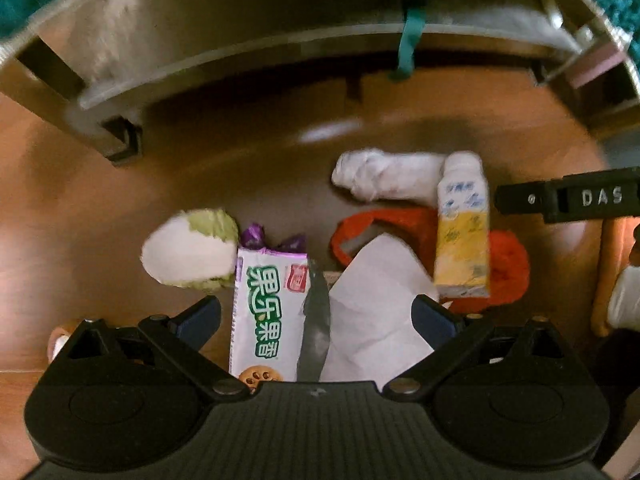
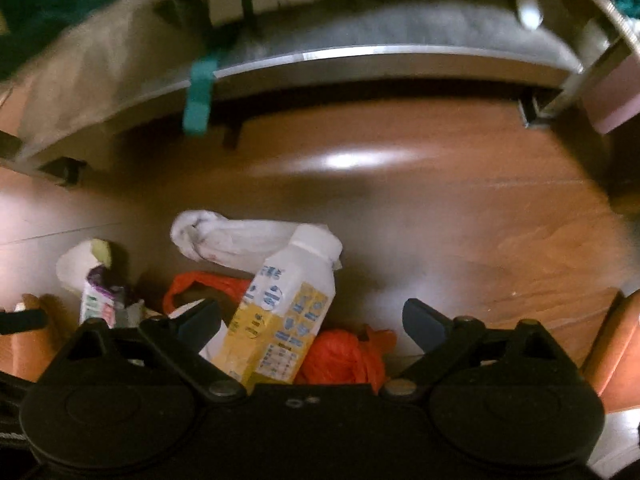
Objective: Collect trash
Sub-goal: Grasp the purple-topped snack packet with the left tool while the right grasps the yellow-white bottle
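Trash lies on a wooden floor. In the left wrist view my left gripper (image 1: 316, 314) is open over a white and purple biscuit wrapper (image 1: 266, 316) and a white sheet of paper (image 1: 376, 312). A cabbage leaf (image 1: 192, 256), an orange plastic bag (image 1: 508, 264), a yellow and white bottle (image 1: 462, 232) and a crumpled white bag (image 1: 384, 176) lie around. In the right wrist view my right gripper (image 2: 312, 320) is open just above the bottle (image 2: 280, 320) and the orange bag (image 2: 340, 360). The white bag (image 2: 236, 240), the wrapper (image 2: 98, 304) and the cabbage leaf (image 2: 78, 266) are at its left.
A low grey sofa or bed frame (image 1: 240, 52) with legs runs across the back, with a teal strap (image 1: 410, 44) hanging from it. It also shows in the right wrist view (image 2: 360, 60). The right gripper's arm (image 1: 568, 198) enters at the right of the left view.
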